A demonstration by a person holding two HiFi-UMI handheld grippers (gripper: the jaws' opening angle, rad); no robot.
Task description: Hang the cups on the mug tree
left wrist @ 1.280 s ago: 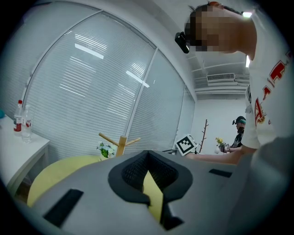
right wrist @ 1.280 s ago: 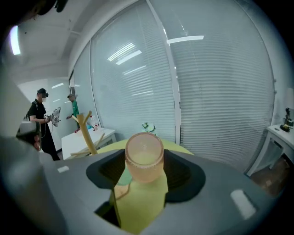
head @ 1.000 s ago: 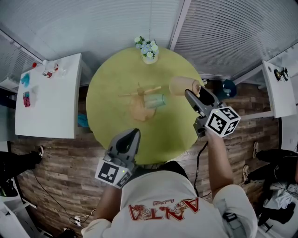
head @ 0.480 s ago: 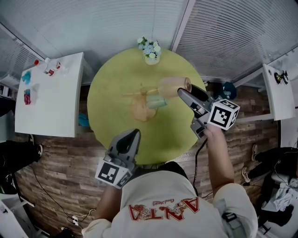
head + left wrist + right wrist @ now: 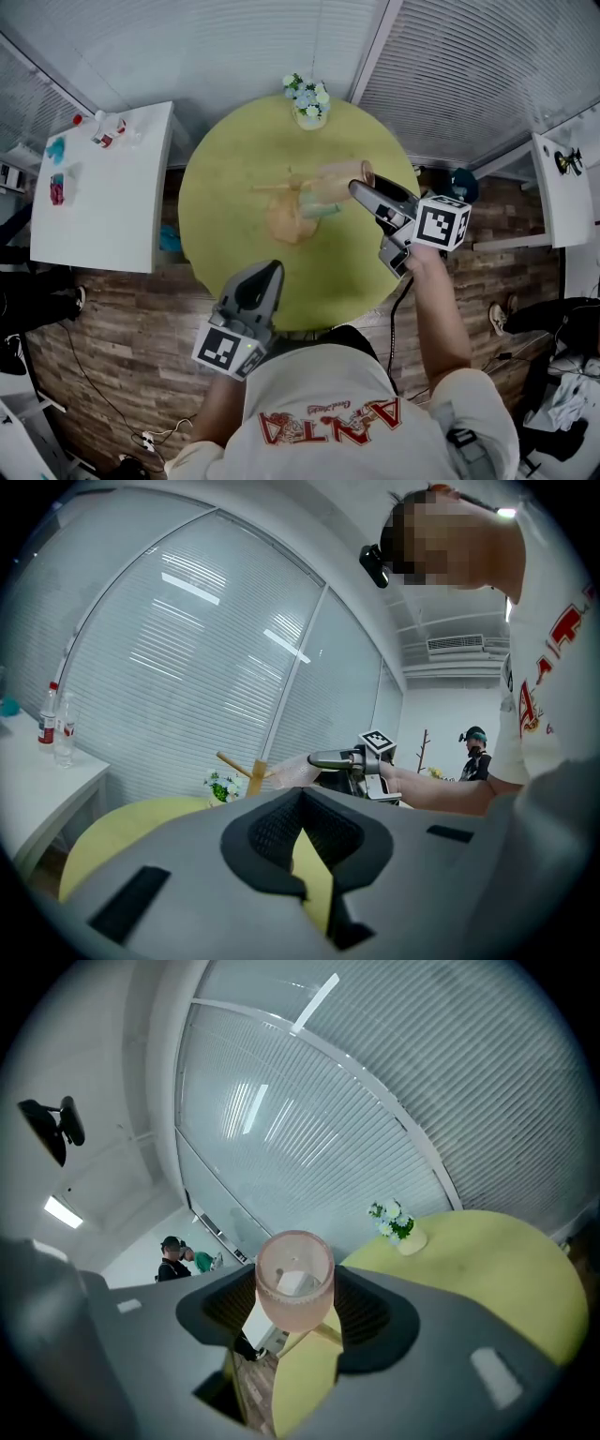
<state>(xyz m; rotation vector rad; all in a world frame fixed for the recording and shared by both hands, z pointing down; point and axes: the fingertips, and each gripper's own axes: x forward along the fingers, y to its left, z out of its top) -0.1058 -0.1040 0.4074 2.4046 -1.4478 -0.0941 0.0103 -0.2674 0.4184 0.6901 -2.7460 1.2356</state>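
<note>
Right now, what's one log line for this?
right gripper: holds pink cup beside mug tree | left gripper: shut, empty, over table edge | green cup: at tree

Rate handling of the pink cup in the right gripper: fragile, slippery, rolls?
The pink cup looks frosted, translucent: probably light, maybe breakable. Its smooth round wall in the right gripper could slip or twist. Laid sideways, it likely rolls.

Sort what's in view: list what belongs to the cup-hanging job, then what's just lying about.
Job: pink translucent cup, held in the right gripper; wooden mug tree; green cup at the tree.
Lying about: white vase of flowers; bottles on the white side table.
</note>
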